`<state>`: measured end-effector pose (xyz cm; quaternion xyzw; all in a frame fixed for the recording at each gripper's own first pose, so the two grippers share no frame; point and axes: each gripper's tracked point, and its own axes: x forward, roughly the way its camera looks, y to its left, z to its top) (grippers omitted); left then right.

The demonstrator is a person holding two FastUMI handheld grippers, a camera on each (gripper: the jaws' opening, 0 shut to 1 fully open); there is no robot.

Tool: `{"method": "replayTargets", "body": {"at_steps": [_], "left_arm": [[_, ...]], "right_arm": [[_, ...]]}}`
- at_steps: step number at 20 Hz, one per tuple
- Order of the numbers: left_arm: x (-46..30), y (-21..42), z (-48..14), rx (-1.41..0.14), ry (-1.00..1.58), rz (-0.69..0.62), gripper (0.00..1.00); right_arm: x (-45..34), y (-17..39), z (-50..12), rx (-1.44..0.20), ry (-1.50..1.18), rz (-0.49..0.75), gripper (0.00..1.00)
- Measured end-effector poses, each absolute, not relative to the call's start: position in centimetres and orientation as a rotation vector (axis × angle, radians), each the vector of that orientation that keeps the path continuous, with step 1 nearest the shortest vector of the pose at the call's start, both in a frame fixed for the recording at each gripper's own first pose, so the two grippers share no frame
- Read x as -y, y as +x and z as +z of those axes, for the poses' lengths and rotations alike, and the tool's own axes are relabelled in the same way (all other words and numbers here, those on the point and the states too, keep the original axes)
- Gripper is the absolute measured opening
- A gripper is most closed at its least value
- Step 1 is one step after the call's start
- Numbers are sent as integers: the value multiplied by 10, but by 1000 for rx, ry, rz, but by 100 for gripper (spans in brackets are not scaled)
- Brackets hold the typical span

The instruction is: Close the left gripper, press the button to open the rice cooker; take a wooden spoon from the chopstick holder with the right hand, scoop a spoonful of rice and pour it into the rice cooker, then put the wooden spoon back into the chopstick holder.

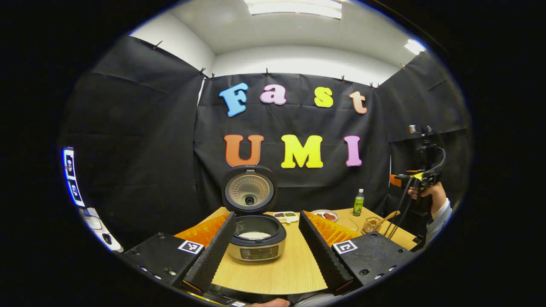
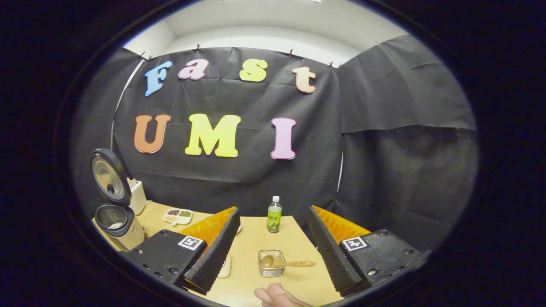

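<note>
Two grippers, left gripper (image 1: 266,243) and right gripper (image 2: 273,251), are held wide apart-jawed (nothing gripped); bare table (image 2: 251,238) is seen around the chopstick holder (image 2: 271,264), its wooden spoon (image 2: 283,262) partly hidden.

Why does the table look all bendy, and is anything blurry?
In the left gripper view the fisheye lens curves the table edge, while the rice cooker looks sharp under bright ceiling lights; in the right gripper view the wooden spoon is clear and the walls bow.
</note>
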<state>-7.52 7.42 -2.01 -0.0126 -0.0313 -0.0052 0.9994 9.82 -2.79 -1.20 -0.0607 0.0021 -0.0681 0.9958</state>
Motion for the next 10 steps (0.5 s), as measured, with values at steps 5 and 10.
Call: {"method": "replayTargets", "body": {"at_steps": [5,10], "left_arm": [[-81,-37,22,84,-43,-25,95],[-93,12,57,107,-82,-32,95]], "right_arm": [[9,44,-4,54,-107,-36,100],[14,27,-17,60,-104,-5,100]]}}
